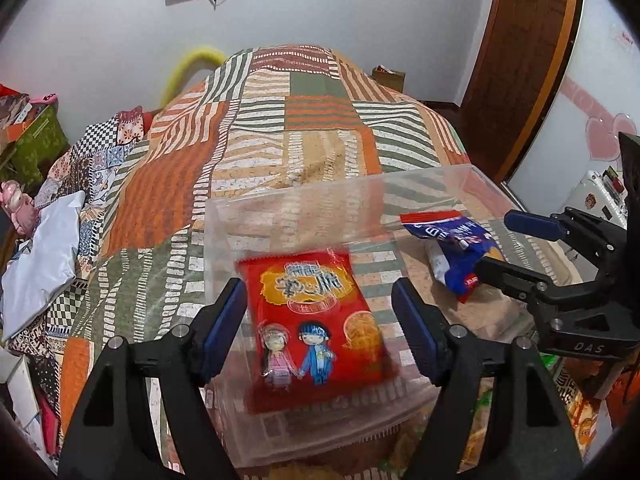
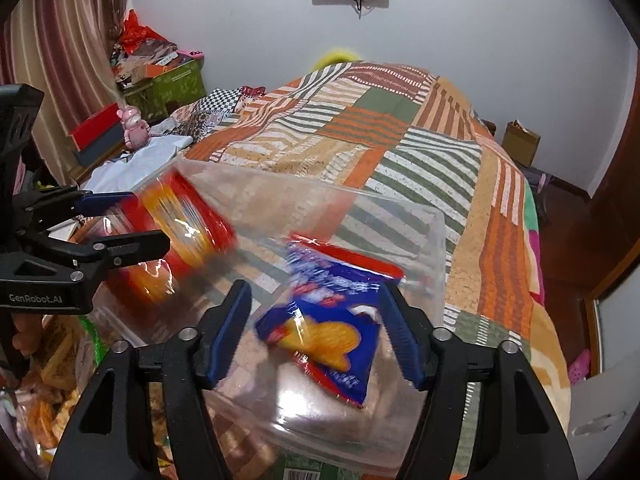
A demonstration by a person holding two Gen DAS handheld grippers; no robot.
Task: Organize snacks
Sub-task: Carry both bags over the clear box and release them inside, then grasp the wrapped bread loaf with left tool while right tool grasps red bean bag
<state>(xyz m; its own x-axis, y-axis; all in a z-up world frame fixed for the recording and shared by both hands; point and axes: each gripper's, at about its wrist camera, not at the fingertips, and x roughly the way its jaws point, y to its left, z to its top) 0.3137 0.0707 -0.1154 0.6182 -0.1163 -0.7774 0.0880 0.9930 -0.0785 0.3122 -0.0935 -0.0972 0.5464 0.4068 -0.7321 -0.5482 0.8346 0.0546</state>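
A clear plastic box (image 1: 224, 216) (image 2: 442, 240) sits on the patchwork bed cover (image 1: 280, 120). My left gripper (image 1: 318, 282) stands open over its left half. A red snack packet (image 1: 316, 328) with two cartoon children hangs blurred between the fingers inside the box, with a gap to the right pad. From the right wrist view the red packet (image 2: 180, 232) lies just past the left gripper (image 2: 152, 218). My right gripper (image 2: 315, 284) is open over the right half, a blurred blue packet (image 2: 324, 336) loose between its pads. In the left wrist view the blue packet (image 1: 448, 248) sits by the right gripper (image 1: 494, 244).
Bags of orange snacks (image 2: 60, 360) lie below the box at the near left. A white cloth (image 1: 40, 264) and a pink toy (image 2: 134, 128) rest at the bed's left side, by a green box (image 2: 172, 80). A white cabinet (image 1: 600, 80) and wooden door (image 1: 520, 60) stand right.
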